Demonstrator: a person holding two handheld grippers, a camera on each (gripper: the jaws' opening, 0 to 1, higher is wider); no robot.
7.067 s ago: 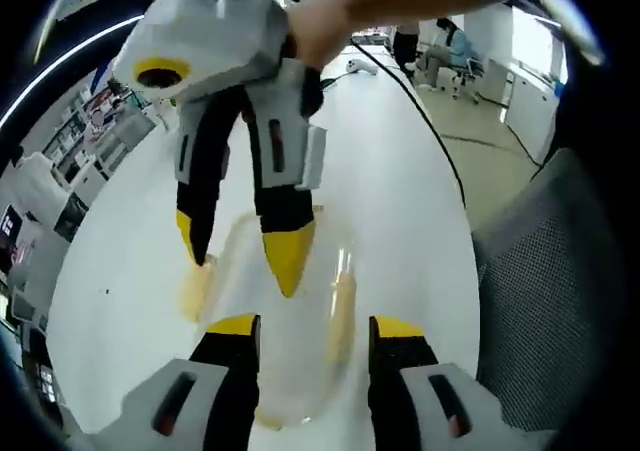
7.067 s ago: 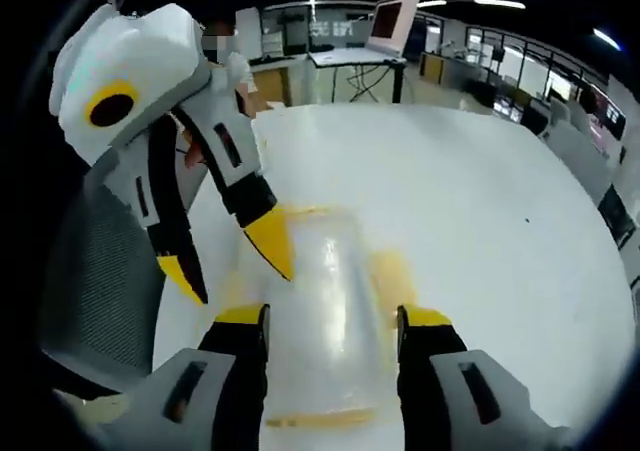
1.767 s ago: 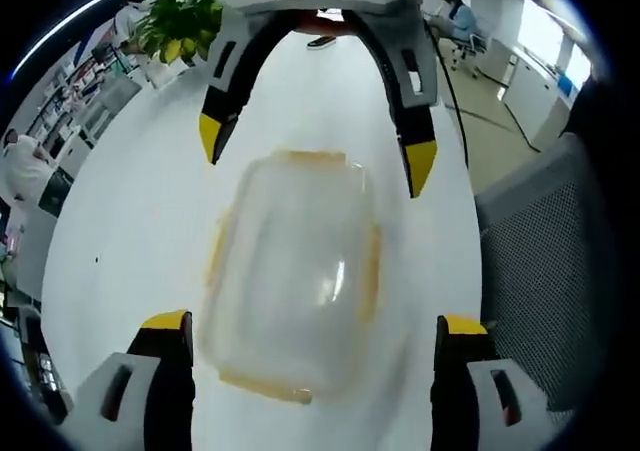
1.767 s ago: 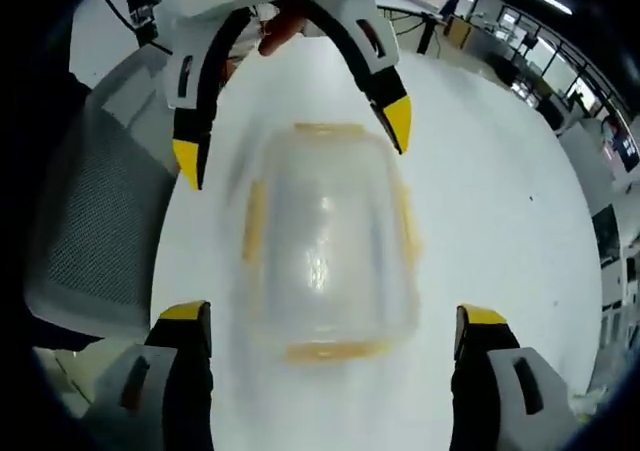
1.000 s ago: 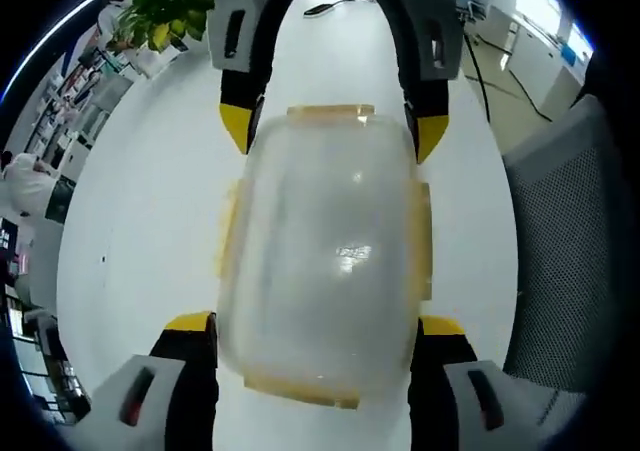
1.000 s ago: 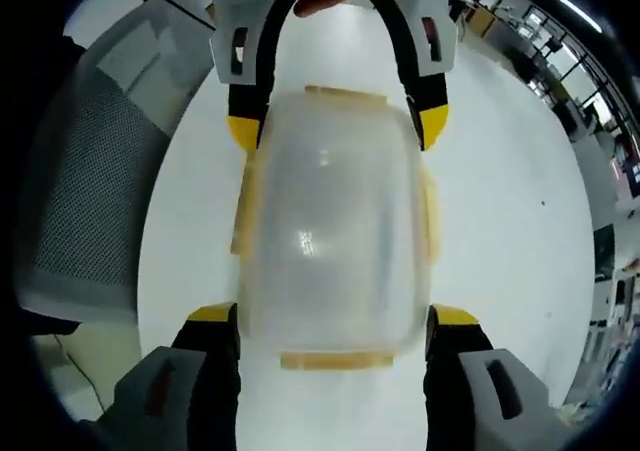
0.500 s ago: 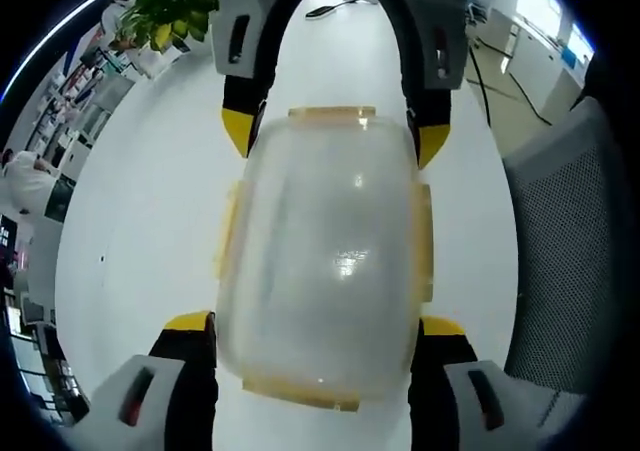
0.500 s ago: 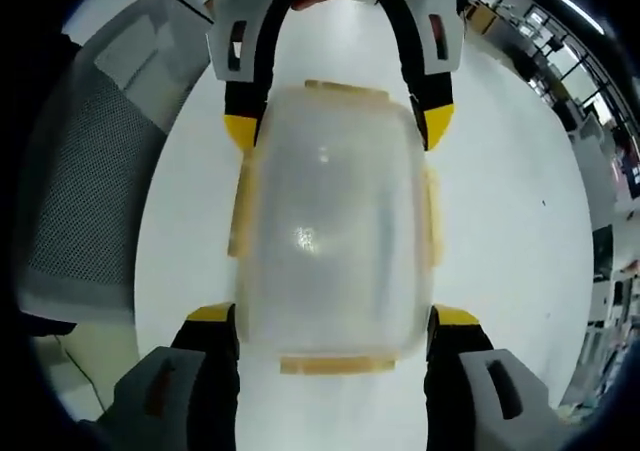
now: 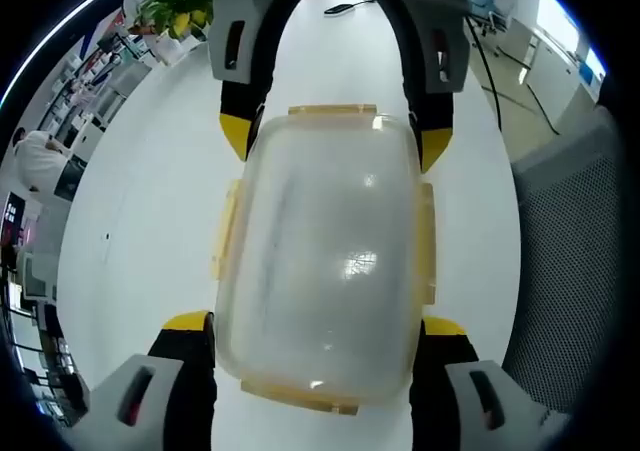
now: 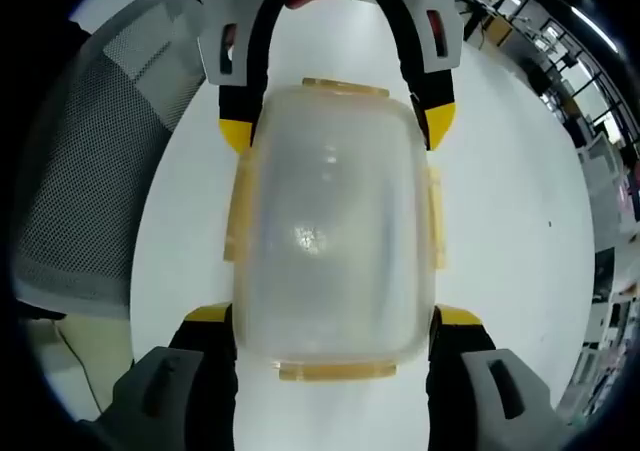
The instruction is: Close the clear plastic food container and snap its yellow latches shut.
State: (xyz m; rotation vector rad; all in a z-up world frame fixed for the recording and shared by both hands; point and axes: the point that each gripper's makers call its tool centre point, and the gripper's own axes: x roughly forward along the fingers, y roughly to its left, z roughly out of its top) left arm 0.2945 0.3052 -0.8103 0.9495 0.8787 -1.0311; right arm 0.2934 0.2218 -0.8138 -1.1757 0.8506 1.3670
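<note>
Gripping the clear container (image 9: 325, 271) at both ends over the white counter (image 9: 150, 221), your left tongs (image 9: 315, 326) and right tongs (image 10: 335, 316) pinch it — lid on, yellow latches (image 10: 436, 216) blurred, their state unclear.

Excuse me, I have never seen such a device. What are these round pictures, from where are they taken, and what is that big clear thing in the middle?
A person holds two hand-held claws with yellow tips; each carries a fisheye camera, so each round picture looks along one claw. The left claw and right claw face each other and grip opposite ends of a clear plastic food container with yellow latches, lid on. All four latches appear folded against its sides. Beneath is a white round table, beside a grey mesh chair. Whether the container rests on the table or is lifted, I cannot tell.
</note>
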